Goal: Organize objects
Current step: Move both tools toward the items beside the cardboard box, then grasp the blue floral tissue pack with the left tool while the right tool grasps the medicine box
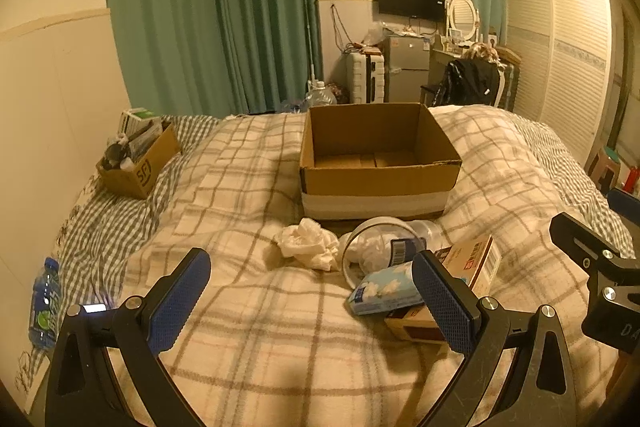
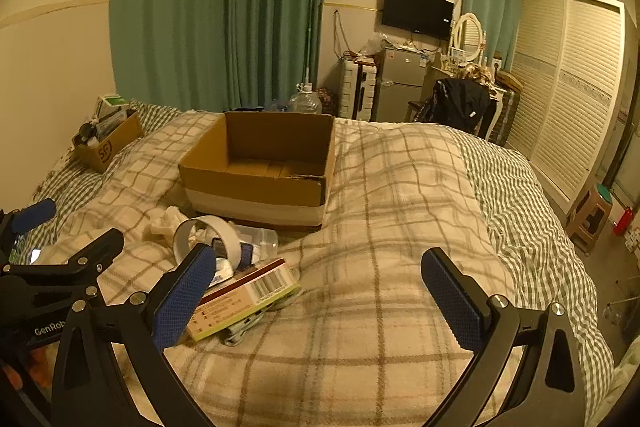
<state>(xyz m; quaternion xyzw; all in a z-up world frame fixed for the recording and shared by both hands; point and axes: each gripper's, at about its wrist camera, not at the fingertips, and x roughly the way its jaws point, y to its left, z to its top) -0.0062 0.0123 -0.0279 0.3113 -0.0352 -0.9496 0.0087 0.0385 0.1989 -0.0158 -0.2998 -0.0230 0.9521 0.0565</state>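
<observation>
Bedroom, green curtains [image 1: 216, 7]; plaid blanket [image 1: 248, 339] over bed.

Open cardboard box [image 1: 376, 151], upright, mid-bed, nothing visible inside.

Clutter just before it: crumpled tissue [image 1: 308, 243]; white ring-shaped container [image 1: 376, 243] on its side; blue tissue pack [image 1: 384, 291], lying on carton [image 1: 472, 263] with barcode, other print unreadable.

Small box [image 1: 140, 163] marked "SF", far left, filled.

Bottle [image 1: 45, 303], left bed edge, left wrist view only.

Left gripper [image 1: 316, 303]: low over blanket, fingers spread wide, holding nothing; body reads "GenRob" in right wrist view.

Right gripper [image 2: 320, 299]: fingers wide apart, unloaded, carton beside its left finger.

Red canister [image 2: 624, 221] on floor.
</observation>
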